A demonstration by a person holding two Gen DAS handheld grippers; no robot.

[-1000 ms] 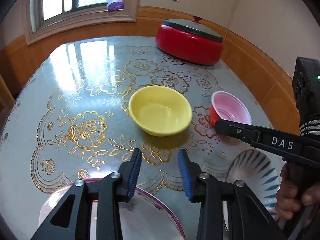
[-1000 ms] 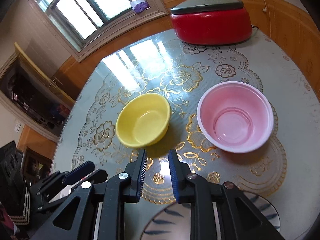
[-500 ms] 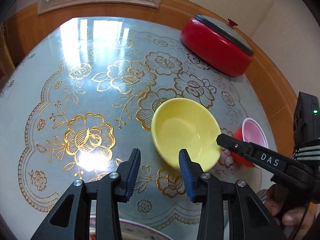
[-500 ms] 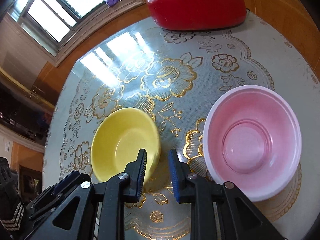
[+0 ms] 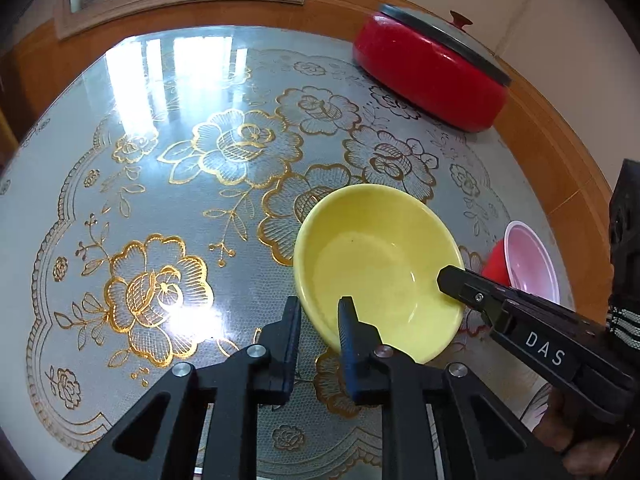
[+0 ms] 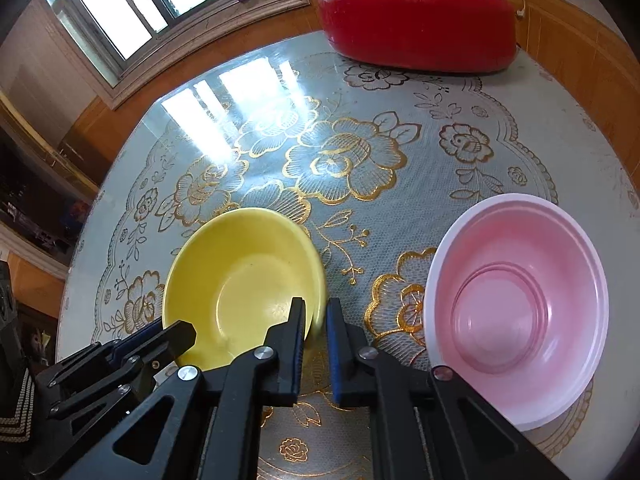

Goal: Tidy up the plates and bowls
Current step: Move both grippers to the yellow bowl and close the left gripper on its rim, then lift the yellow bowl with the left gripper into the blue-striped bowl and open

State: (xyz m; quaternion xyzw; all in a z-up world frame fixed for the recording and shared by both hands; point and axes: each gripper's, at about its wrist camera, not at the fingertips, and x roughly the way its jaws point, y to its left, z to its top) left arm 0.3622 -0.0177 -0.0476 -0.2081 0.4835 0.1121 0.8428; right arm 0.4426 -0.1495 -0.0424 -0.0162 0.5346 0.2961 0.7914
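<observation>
Both tongs have just been closing on the yellow bowl [image 5: 376, 264]; the left tongs [image 5: 319, 312] pinch its near-left rim, one finger inside and one outside; the right tongs [image 6: 316, 314] pinch its opposite rim likewise; the bowl sits mid-bench [image 5: 160, 184]; the pink bowl [image 6: 520, 292] stands apart beside it; a lidded red pot [image 6: 416, 28] rests at the far edge.

left gripper [image 5: 319, 312] jaws just closing, right gripper [image 6: 316, 314] likewise
</observation>
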